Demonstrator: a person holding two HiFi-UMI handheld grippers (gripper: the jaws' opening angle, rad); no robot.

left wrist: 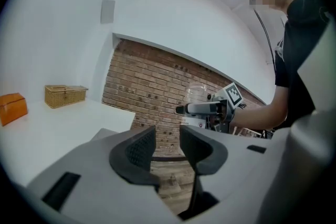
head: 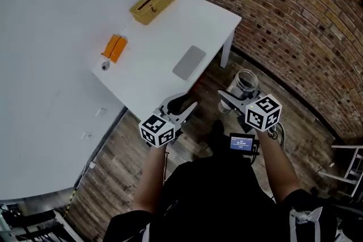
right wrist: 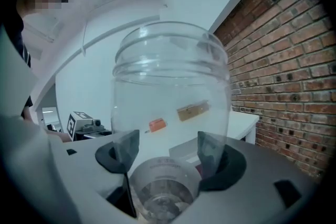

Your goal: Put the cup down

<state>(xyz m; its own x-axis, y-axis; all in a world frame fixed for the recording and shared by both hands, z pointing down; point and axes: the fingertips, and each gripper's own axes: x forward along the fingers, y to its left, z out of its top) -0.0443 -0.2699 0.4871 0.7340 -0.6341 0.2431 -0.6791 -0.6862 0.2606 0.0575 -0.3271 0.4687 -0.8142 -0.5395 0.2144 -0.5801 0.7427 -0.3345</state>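
your right gripper [head: 237, 94] has its jaws spread wide around the cup [head: 245, 83], pads pinching the low part of its sides. the right gripper view shows the clear cup [right wrist: 170, 92] filling the space between the jaws, base near the camera, mouth up. it looks about upright, so its long axis runs top to bottom, across the jaws.

the cup hangs in the air over the wood floor, off the table [head: 164, 42], just right of its near right edge. the bare top lies left and far from the cup, so that is probably the way to carry it. the grey pad [head: 189, 62] is the nearest thing on that side. the basket [head: 153, 3] and the orange box [head: 114, 47] sit further off, well apart from it.

your left gripper [head: 182, 106] is at the table's near edge, closer to the top than the right one. its jaws stand a little apart with nothing between them, only floor showing through the gap in the left gripper view [left wrist: 167, 147]. the right one alone carries the cup.
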